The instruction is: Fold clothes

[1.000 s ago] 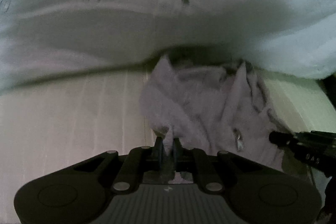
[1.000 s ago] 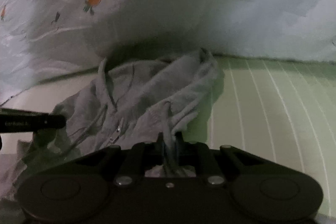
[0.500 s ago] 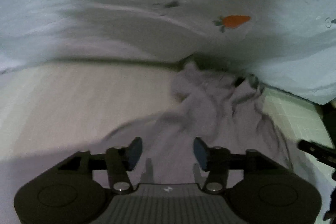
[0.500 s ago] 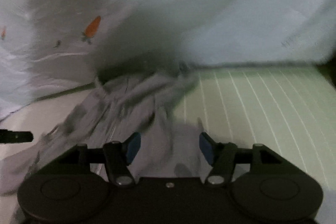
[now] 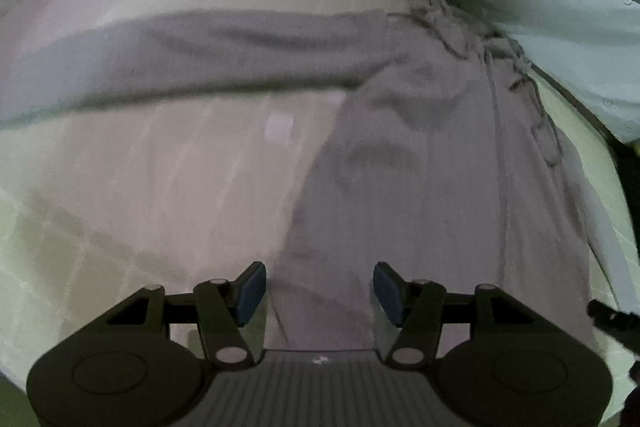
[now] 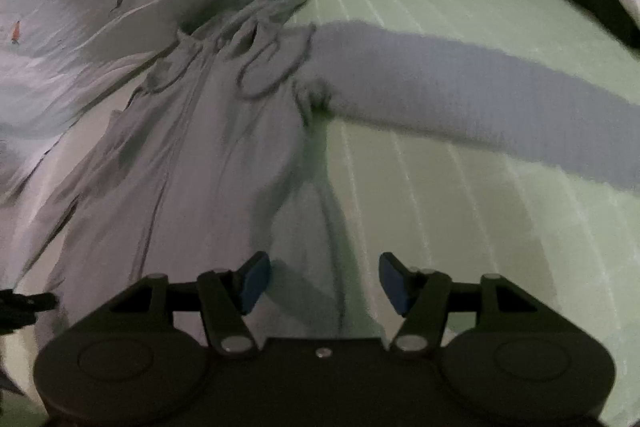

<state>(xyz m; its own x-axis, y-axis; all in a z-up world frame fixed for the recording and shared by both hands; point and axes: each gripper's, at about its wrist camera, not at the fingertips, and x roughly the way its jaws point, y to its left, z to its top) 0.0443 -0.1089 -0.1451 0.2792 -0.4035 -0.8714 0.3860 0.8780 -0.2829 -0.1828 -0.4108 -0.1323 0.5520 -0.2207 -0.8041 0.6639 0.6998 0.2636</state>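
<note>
Striped green bed sheet (image 6: 460,195), grey hoodie (image 5: 420,163) spread flat, left gripper (image 5: 319,293) and right gripper (image 6: 325,283) both agape, no legible writing

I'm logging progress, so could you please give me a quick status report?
Both grippers, left and right, open, holding nothing. Grey hoodie flat on bed, sleeves out. Nothing in the way.

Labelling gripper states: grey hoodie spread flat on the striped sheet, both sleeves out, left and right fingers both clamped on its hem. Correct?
Not quite: neither gripper is clamped. The left gripper and right gripper both stand open, nothing between the fingers, as each wrist view shows. The rest holds: grey hoodie spread flat on the striped sheet, sleeves out.
</note>
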